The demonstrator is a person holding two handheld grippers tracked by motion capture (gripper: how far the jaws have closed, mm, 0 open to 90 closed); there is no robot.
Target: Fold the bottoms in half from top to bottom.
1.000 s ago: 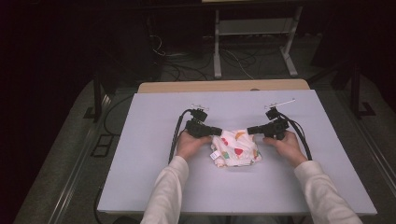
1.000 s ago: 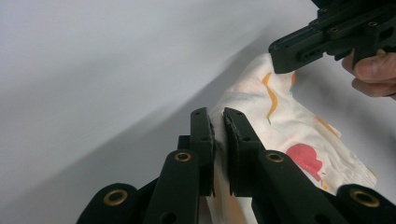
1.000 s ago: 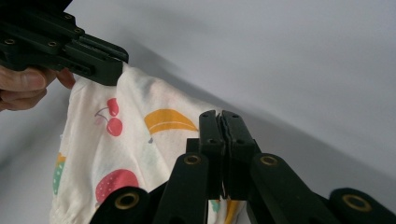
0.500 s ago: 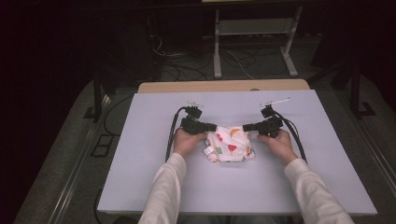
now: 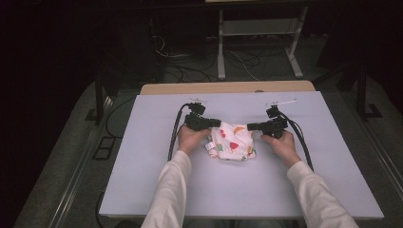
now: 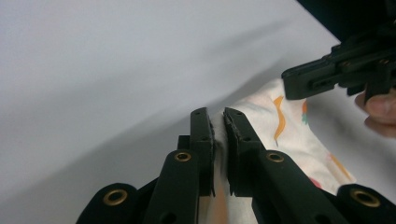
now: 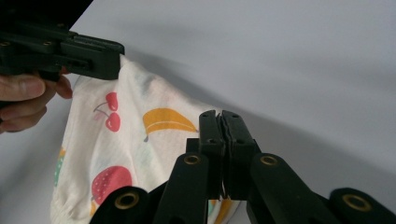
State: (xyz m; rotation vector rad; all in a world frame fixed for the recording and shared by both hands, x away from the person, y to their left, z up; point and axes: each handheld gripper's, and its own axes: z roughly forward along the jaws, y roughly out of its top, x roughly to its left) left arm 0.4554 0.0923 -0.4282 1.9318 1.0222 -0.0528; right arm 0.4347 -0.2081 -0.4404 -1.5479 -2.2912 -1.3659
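Pale table (image 5: 142, 180) (cables behind), fruit-print cloth (image 5: 233, 142) between clamped grippers

One overhead, two riding close behind the tongs.
High view: far, facing forward and down. Gripper views: facing each other across the fruit-print cloth (image 5: 232, 142), shared between both tongs.

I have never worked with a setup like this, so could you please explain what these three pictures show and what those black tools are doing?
A person sits at a pale table and holds a two-jaw tool in each hand. The high view looks down from above. The other two views come from cameras riding on each tool, looking along its black jaws. A small white cloth printed with fruit is on the table between the hands. The left gripper is closed on one edge of it, and the right gripper is closed on the opposite edge, so the cloth hangs between them.
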